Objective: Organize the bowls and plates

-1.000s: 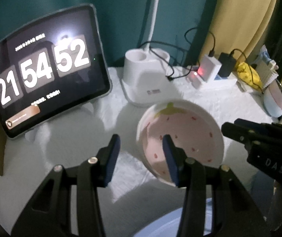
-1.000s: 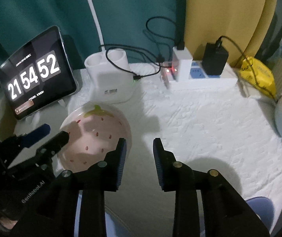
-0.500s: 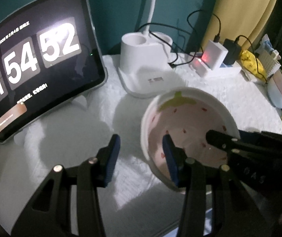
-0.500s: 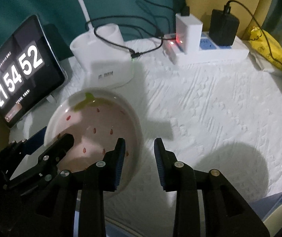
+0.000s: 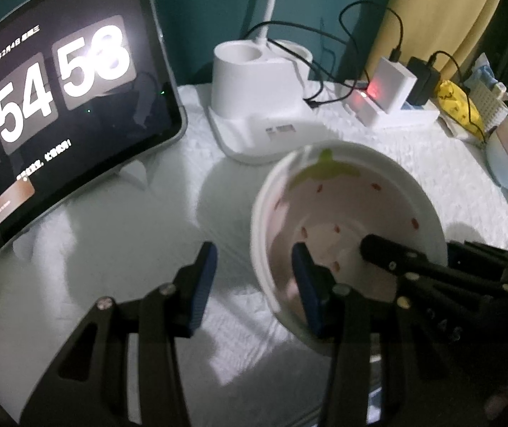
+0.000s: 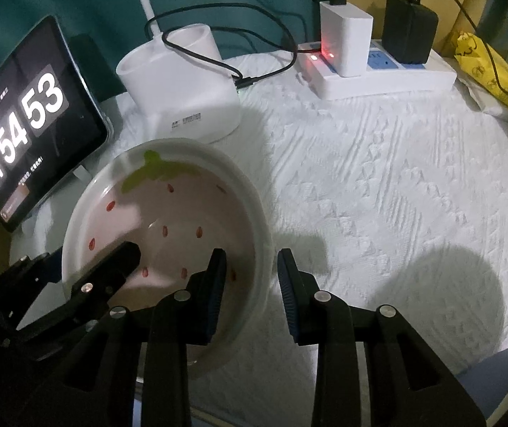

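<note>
1. Strawberry-patterned bowl point(image 5: 346, 213), white outside and pink inside with a green leaf and red seeds, sits on the white textured cloth point(image 6: 378, 185), just in front of the white lamp base point(image 5: 254, 114).
2. Left gripper point(image 5: 254, 277) straddles the bowl's left rim: one blue-padded finger is inside the bowl, the other outside over the cloth. The jaws stand partly apart, and the pads do not visibly press on the wall.
3. Right gripper point(image 6: 250, 284) straddles the opposite rim in the same way, one finger inside, one outside. Its gap is narrower, and a sliver of space shows on both sides of the rim.
4. Both grippers' inner fingers reach down over the pink floor of the bowl, apart from each other.
5. A tablet point(image 6: 22, 121) showing a clock leans at the left of the bowl.
6. A white power strip point(image 6: 378, 71) with chargers plugged in lies at the back, well apart from the bowl.
</note>
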Tool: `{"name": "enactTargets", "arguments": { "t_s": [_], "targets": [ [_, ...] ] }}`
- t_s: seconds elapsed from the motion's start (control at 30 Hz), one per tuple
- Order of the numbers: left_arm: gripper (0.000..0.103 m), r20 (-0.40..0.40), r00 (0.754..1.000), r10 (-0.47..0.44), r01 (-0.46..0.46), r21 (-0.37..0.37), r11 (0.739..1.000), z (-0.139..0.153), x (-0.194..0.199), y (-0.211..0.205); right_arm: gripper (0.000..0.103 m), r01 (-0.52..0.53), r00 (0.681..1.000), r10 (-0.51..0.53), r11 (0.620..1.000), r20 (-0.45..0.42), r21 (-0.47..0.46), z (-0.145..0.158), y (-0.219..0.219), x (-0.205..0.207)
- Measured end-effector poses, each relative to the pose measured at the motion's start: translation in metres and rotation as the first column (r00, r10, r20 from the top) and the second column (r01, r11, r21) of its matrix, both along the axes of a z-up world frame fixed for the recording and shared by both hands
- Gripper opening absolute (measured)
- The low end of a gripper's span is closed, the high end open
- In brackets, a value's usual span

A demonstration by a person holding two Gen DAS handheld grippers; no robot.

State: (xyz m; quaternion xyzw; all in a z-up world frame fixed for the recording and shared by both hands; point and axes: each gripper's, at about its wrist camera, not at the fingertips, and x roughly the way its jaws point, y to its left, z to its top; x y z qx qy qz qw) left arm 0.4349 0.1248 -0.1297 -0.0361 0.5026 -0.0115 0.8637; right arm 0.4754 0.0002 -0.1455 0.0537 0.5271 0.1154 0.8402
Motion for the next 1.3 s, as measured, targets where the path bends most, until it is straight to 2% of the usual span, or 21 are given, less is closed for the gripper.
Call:
{"name": "enactTargets", "arguments": {
  "t_s": [0.13,0.3,0.47,0.97,1.3],
  "targets": [
    [0.037,0.002,1.000,-0.015,0.015,0.003,1.000,-0.001,0.001,-0.003,0.032,0.001,1.000,-0.001,1.000,0.002,0.012,0.000,-0.001,0.000],
    [0.029,0.013,0.999,-0.037,0.037,0.015,0.999,-0.002,0.001,-0.009,0.020,-0.018,1.000,0.018,1.000,0.023,0.006,0.001,0.004,-0.004],
    [0.020,0.020,0.998,-0.059,0.059,0.005,0.998,-0.001,0.001,-0.011,0.018,-0.024,0.999,0.023,1.000,0.027,0.017,0.002,0.005,-0.005],
    [0.017,0.050,0.997,-0.051,0.051,0.012,0.999,0.008,-0.002,-0.008,0.017,-0.028,0.998,0.028,1.000,0.064,0.011,0.006,0.007,-0.012],
    [0.017,0.086,0.995,-0.047,0.046,0.021,0.999,0.026,-0.015,-0.010,0.017,-0.028,0.995,0.026,0.999,0.100,0.024,0.022,0.002,-0.021]
  ]
}}
